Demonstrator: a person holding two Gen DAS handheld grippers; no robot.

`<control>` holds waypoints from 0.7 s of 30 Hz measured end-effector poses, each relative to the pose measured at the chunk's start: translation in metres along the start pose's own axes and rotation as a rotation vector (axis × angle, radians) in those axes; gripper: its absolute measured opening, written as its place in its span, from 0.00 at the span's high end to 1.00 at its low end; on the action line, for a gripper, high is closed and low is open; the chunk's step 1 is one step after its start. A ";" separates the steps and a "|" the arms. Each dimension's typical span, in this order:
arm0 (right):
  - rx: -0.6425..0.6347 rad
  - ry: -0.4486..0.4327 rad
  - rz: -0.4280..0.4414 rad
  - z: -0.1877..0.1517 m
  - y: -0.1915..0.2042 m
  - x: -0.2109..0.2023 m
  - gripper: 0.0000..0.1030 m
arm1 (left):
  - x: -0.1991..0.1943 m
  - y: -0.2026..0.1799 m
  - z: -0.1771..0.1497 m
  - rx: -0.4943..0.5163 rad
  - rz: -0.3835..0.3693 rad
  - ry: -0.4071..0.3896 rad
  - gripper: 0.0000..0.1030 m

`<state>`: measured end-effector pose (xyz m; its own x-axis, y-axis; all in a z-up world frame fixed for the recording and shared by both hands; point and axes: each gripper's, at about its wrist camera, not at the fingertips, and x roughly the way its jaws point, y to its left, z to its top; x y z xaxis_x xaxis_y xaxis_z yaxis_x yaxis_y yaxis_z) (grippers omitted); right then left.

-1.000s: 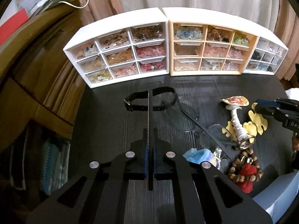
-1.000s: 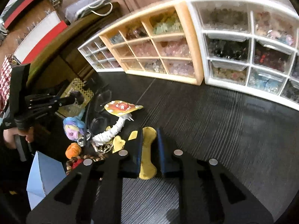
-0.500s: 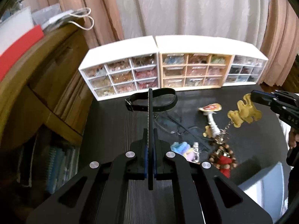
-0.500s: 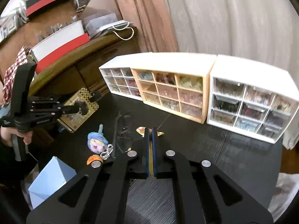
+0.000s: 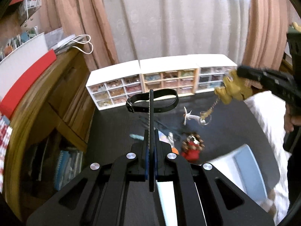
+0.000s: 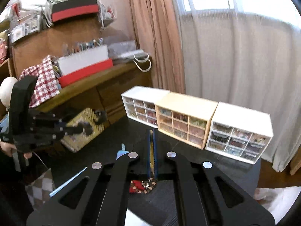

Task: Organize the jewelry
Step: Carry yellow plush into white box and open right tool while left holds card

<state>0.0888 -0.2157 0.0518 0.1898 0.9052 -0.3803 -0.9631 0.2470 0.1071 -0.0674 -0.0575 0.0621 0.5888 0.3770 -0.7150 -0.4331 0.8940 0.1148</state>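
Note:
My left gripper (image 5: 151,131) is shut on a flat card that carries a black strap bracelet (image 5: 152,101), held high above the black table (image 5: 112,124). My right gripper (image 6: 152,131) is shut on a yellow bear keychain (image 5: 230,88); the bear and its chain with ring (image 5: 206,115) hang in the air in the left wrist view. In the right wrist view only a thin yellow edge shows between the pads. On the table lie a mushroom charm (image 5: 190,117), a red charm with wooden beads (image 5: 191,147) and a blue charm (image 5: 135,136).
Three small drawer cabinets stand along the table's back: white (image 5: 114,88), wood-coloured (image 5: 169,82), white (image 5: 214,77). A light blue box (image 5: 244,162) sits at the front right. A wooden sideboard (image 5: 47,94) with boxes stands to the left. Curtains hang behind.
Both grippers have risen well above the table. The right gripper closed on the yellow bear and lifted it, pulling its chain off the table. The left still holds the bracelet card.

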 end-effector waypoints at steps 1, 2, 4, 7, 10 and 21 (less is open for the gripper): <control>-0.011 -0.012 -0.003 0.002 0.005 -0.008 0.96 | -0.008 -0.005 -0.006 0.003 -0.013 -0.004 0.96; -0.019 -0.022 -0.002 0.004 0.010 -0.016 0.96 | -0.015 -0.008 -0.012 0.008 -0.023 -0.006 0.96; -0.033 -0.043 -0.003 0.005 0.017 -0.028 0.96 | -0.022 -0.015 -0.021 0.020 -0.045 -0.004 0.96; -0.066 -0.074 -0.006 0.009 0.031 -0.050 0.96 | -0.033 -0.025 -0.036 0.043 -0.084 0.000 0.96; -0.081 -0.115 0.007 0.011 0.040 -0.070 0.96 | -0.037 -0.035 -0.051 0.062 -0.122 0.025 0.96; -0.123 -0.208 0.032 0.014 0.063 -0.117 0.96 | -0.017 -0.057 -0.094 0.104 -0.169 0.124 0.95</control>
<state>0.0083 -0.3014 0.1162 0.1814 0.9668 -0.1797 -0.9829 0.1841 -0.0017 -0.1169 -0.1379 0.0028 0.5559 0.1935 -0.8084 -0.2592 0.9644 0.0526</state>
